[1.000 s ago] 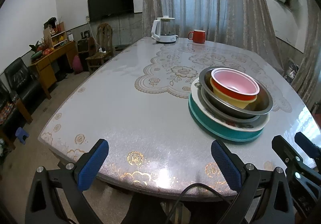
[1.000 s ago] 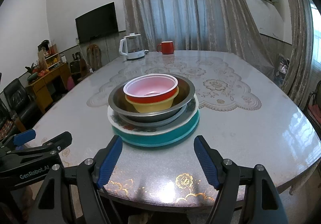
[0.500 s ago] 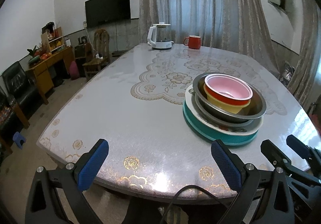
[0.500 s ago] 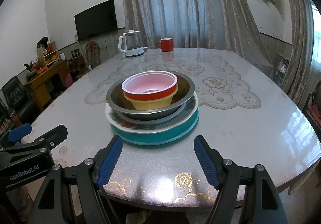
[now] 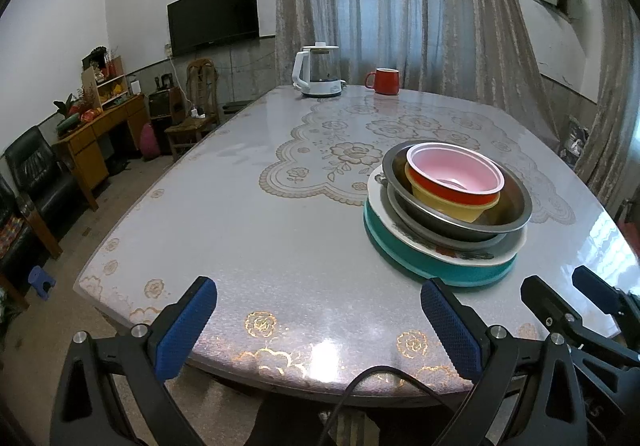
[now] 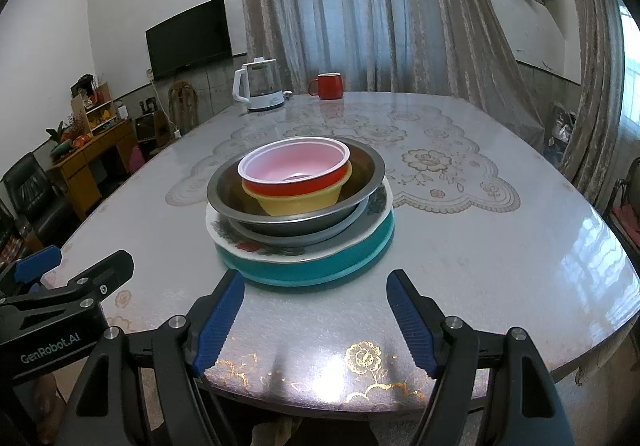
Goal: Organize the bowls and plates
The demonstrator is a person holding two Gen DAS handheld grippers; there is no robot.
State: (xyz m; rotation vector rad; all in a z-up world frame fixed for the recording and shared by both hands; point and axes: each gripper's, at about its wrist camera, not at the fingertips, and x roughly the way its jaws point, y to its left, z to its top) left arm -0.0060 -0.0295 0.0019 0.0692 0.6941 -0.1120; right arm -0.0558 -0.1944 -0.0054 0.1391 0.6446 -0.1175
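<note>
One stack stands on the table: a teal plate at the bottom, a white flowered plate, a steel bowl, a yellow bowl and on top a red bowl with a pink inside. The same stack shows in the left wrist view, teal plate lowest and red bowl highest. My right gripper is open over the near table edge just in front of the stack. My left gripper is open too, left of the stack, nothing between its blue pads.
A white kettle and a red mug stand at the far end of the oval table. Left of the table are a wooden desk, a chair and a dark sofa. Curtains hang behind.
Both views tilted up a little, so the stack sits lower and slightly farther in frame. The stack itself has not moved and both grippers stayed open.
</note>
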